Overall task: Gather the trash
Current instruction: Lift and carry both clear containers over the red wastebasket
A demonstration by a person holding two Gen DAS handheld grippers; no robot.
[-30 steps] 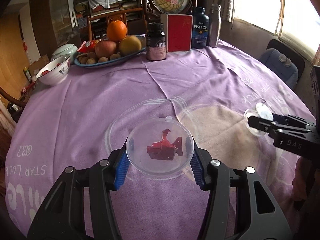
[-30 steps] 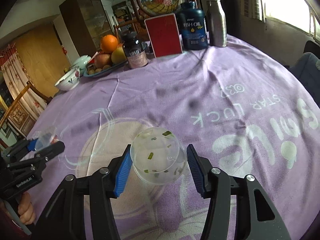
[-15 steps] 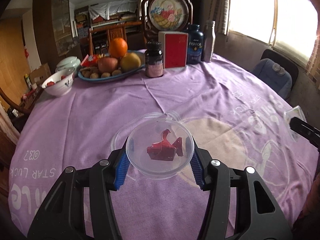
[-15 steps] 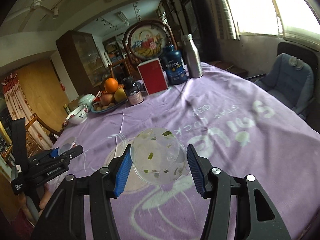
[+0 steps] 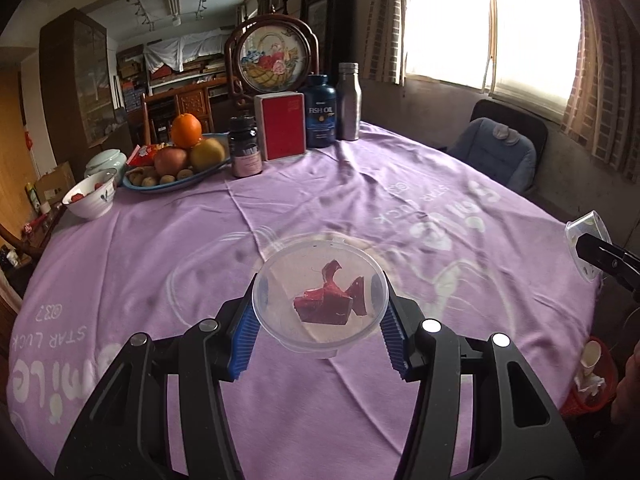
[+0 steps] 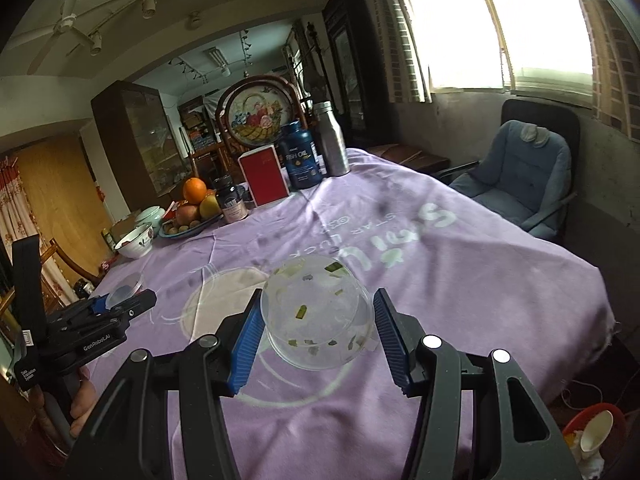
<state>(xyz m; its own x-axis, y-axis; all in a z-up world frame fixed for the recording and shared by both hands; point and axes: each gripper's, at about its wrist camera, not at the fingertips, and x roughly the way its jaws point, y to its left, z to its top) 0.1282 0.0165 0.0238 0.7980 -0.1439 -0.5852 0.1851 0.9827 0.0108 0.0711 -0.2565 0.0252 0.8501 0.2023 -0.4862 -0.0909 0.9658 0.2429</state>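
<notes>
Left wrist view | left claw [image 5: 318,334] clamped on clear round plastic tub with red scrap [image 5: 320,296] | right claw [image 6: 316,338] clamped on clear tub with green bits [image 6: 316,314] | both lifted off purple-clothed bench [image 5: 300,200] | red bin [image 6: 592,436] at 4 o'clock, dumping remains

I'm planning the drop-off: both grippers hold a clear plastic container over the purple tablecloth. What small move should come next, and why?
Probably carry the right gripper on toward the red bin off the table's near right corner. Its clear container with green scraps is clamped, and the bin already holds trash. The left gripper, clamping the container with the red scrap, can follow.
</notes>
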